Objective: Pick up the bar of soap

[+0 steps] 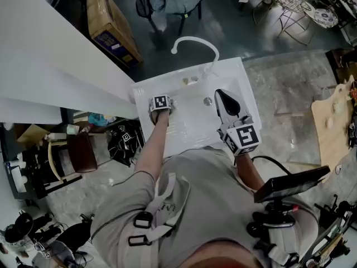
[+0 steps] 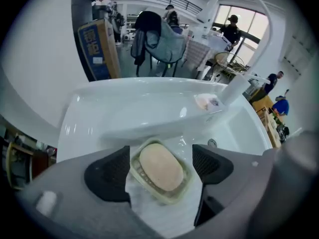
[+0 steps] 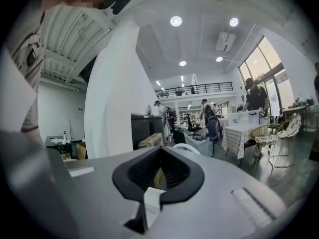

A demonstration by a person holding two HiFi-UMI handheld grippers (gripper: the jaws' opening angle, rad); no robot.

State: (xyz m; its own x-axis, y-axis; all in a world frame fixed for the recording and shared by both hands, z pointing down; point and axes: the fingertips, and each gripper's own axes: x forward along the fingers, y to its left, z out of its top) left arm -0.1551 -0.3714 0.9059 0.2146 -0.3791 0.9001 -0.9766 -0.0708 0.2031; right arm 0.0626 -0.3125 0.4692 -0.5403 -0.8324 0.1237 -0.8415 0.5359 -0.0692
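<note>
A beige oval bar of soap (image 2: pixel 160 167) lies in a pale green dish (image 2: pixel 187 185) on the floor of a white sink (image 1: pixel 245 88). My left gripper (image 2: pixel 160 156) points steeply down over it, open, one black pad (image 2: pixel 107 173) on each side of the dish and clear of the soap. In the head view my left gripper (image 1: pixel 160 107) covers the soap. My right gripper (image 1: pixel 220 94) hovers level over the right half of the basin, its jaws shut tip to tip with nothing between them; in the right gripper view it (image 3: pixel 159 151) faces out into the room.
A curved white faucet (image 1: pixel 195 42) rises behind the basin, with a drain (image 1: pixel 207 101) below it. A small pinkish item (image 2: pixel 208 102) sits on the back rim. A white wall stands to the left, a cardboard box (image 1: pixel 111 27) beyond it. A dark screen on a stand (image 1: pixel 290 184) is at my right.
</note>
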